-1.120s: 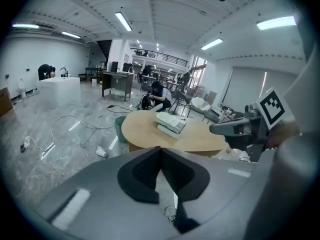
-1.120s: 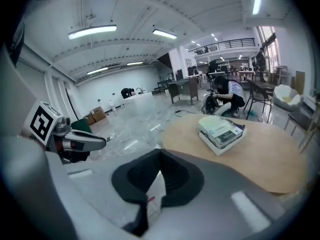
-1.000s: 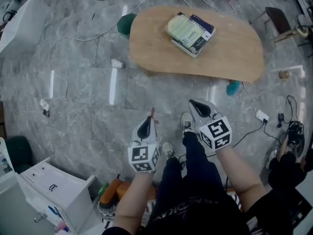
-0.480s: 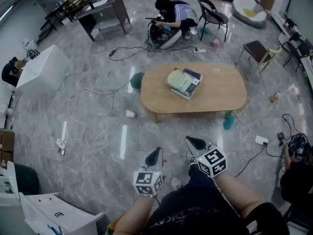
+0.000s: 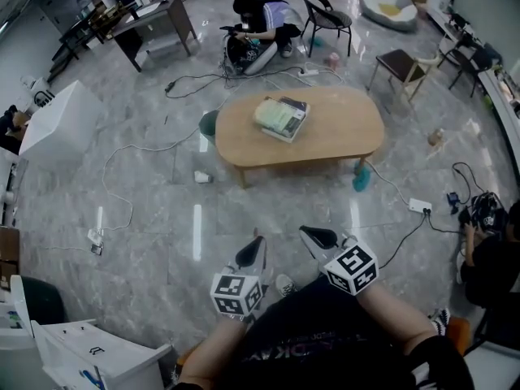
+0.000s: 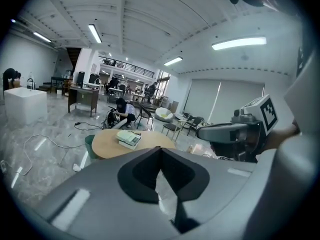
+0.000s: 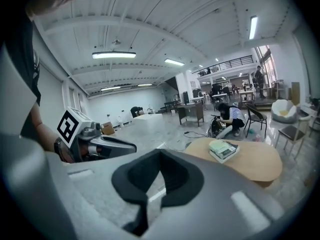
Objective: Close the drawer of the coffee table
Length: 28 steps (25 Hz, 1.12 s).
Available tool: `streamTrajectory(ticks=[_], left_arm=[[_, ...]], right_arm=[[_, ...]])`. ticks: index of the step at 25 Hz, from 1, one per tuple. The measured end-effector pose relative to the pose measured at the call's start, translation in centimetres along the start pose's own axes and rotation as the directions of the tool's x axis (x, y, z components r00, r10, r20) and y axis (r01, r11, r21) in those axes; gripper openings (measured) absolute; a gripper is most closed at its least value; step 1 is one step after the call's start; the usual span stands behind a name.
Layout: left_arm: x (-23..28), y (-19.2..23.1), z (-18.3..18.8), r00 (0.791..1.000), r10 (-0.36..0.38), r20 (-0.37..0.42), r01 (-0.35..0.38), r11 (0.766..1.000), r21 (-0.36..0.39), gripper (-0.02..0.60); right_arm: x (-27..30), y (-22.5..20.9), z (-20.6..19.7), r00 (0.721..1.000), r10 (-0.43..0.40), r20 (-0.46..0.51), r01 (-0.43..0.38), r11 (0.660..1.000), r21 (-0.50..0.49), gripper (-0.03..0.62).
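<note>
An oval wooden coffee table (image 5: 325,136) stands on the grey floor well ahead of me, with a stack of books (image 5: 280,118) on its top. No drawer shows on it from any view. My left gripper (image 5: 253,251) and right gripper (image 5: 314,236) are held side by side in the air near my body, both shut and empty, pointing toward the table. In the left gripper view the table (image 6: 107,144) and books (image 6: 129,139) lie beyond the shut jaws, with the right gripper (image 6: 212,131) alongside. The right gripper view shows the table (image 7: 255,164), the books (image 7: 223,150) and the left gripper (image 7: 122,146).
A green bin (image 5: 209,124) and a teal bottle (image 5: 361,177) stand by the table. Cables and a power strip (image 5: 420,206) cross the floor. A white cabinet (image 5: 89,352) is at lower left and a white box (image 5: 57,124) at left. Chairs (image 5: 398,67) and a seated person (image 5: 256,23) are beyond.
Both grippers have risen and stayed shut. The head view has lifted, so the table now lies farther off and more of the room shows.
</note>
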State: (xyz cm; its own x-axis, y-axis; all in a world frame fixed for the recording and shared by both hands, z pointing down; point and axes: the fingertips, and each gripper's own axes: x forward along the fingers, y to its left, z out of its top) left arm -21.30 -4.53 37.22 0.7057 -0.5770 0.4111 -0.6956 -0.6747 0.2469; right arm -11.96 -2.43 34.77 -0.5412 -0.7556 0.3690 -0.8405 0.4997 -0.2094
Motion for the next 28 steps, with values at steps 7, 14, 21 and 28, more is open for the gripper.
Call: streamTrajectory(ticks=[7,14,21,28], left_arm=[[-0.5,-7.3,-1.7,1.000,-0.010,-0.020,0.010,1.000,-0.013,0.005],[0.9,-14.6,-2.8,1.000,0.019,-0.022,-0.021,0.998,-0.055,0.005],[1.6,-19.3,-4.5,0.999,0.034,-0.031,-0.038,0.993,-0.111,0.005],[2.6,-22.2,-5.3,0.999,0.045,-0.030,-0.048,0.991,-0.121,0.005]], right_arm=[[-6.7,-0.1,-2.3,0.997,0.066,-0.028,-0.066,0.998,-0.015,0.002],[-12.6,-1.8,-4.5,0.988,0.143,-0.061,-0.144,0.990,-0.007,0.002],[-16.1,-2.1,-7.6,0.966,0.238,-0.104,-0.239,0.971,0.003,0.002],[-17.6,-3.1,-8.4,0.950,0.286,-0.127,-0.288,0.958,0.008,0.002]])
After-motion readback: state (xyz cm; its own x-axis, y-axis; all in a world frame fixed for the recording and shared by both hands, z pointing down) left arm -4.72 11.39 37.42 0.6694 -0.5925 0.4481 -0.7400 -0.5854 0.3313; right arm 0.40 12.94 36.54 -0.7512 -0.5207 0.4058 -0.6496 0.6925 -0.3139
